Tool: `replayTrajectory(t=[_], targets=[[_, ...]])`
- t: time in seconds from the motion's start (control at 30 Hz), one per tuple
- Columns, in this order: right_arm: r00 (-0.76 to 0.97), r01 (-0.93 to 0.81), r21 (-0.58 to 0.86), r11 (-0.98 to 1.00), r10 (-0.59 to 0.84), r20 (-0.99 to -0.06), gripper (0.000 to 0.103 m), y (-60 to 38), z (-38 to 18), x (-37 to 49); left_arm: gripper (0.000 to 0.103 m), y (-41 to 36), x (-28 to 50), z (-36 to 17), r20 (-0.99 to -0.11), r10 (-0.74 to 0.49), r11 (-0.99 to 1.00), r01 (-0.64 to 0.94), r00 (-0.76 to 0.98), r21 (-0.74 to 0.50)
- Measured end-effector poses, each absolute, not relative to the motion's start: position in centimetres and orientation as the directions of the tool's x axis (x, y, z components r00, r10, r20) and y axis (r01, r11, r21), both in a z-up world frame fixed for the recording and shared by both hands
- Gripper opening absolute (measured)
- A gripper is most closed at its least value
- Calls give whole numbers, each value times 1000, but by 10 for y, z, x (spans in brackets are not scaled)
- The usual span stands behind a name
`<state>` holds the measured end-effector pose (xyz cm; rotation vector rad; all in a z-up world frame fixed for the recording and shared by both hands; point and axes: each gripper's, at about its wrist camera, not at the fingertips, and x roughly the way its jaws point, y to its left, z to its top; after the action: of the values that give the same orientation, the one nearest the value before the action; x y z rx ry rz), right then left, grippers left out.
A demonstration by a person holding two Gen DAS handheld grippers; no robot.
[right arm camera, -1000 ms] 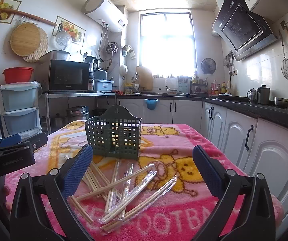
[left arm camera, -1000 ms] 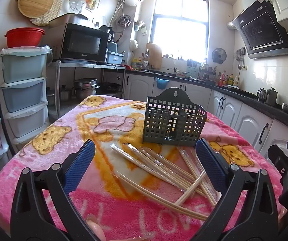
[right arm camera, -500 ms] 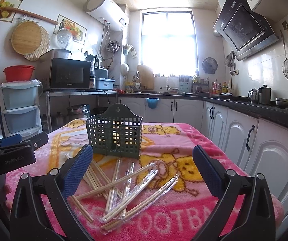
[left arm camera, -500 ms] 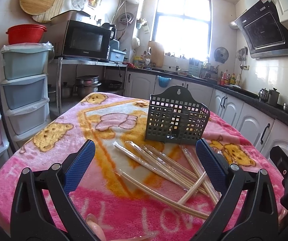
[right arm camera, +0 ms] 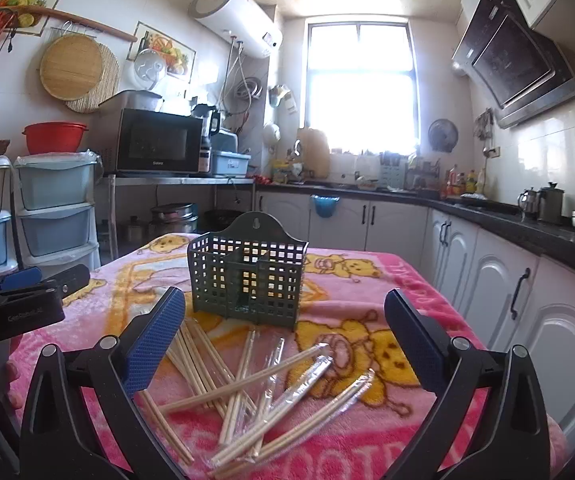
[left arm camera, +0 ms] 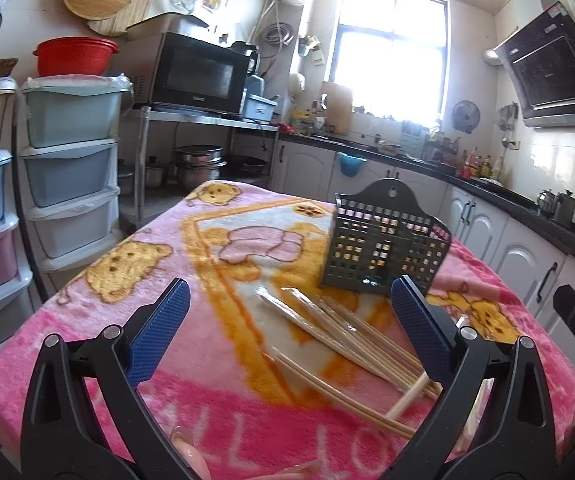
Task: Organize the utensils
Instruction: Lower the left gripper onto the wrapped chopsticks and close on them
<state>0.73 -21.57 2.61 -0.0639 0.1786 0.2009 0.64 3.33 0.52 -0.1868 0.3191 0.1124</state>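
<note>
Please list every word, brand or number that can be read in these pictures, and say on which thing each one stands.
"FOOTB": cut-off white letters on the pink blanket, right wrist view.
"LL LO": partial letters on the same blanket, left wrist view.
Left gripper body: pale print, too blurred.
Microwave brand: too small.
Water heater panel: unreadable.

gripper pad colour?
Blue, with a fine dotted texture, on black arms. Clearest in the right wrist view on the right gripper pads.
</note>
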Motion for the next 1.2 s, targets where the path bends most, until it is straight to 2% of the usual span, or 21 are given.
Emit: replayTrajectory(t=[0.2, 0.47, 0.57, 0.67, 0.8, 0.87, 0.93, 1.07, 1.2], targets=[[949, -227, -44, 973, 211, -235, 97, -215, 32, 33, 93, 49, 21, 6, -387, 89, 968, -171, 918, -184], [927, -225, -56, 973, 197, -319, 97, -214, 31, 66, 93, 63, 43, -3, -475, -32, 962, -101, 880, -253], [913, -215, -63, 975, 178, -368, 97, -214, 25, 80, 93, 59, 58, -11, -551, -54, 966, -97, 833, -241], [891, -215, -60, 975, 171, -421, 97, -215, 17, 94, 93, 61, 72, -26, -593, -120, 955, -70, 796, -288], [864, -218, -66, 974, 162, -476, 97, -217, 8, 109, 92, 61, 88, -43, -672, -125, 957, -92, 730, -277], [852, -216, -65, 974, 155, -501, 97, -219, 3, 114, 82, 64, 94, -54, -701, -167, 943, -95, 694, -318], [840, -214, -66, 975, 149, -521, 97, -221, -1, 120, 67, 66, 98, -61, -719, -188, 934, -104, 669, -341], [811, -204, -47, 978, 142, -568, 97, -228, -11, 130, 57, 69, 106, -75, -749, -237, 913, -122, 619, -390], [772, -204, -23, 979, 146, -619, 97, -234, -21, 142, 45, 67, 115, -76, -770, -210, 920, -146, 603, -365]])
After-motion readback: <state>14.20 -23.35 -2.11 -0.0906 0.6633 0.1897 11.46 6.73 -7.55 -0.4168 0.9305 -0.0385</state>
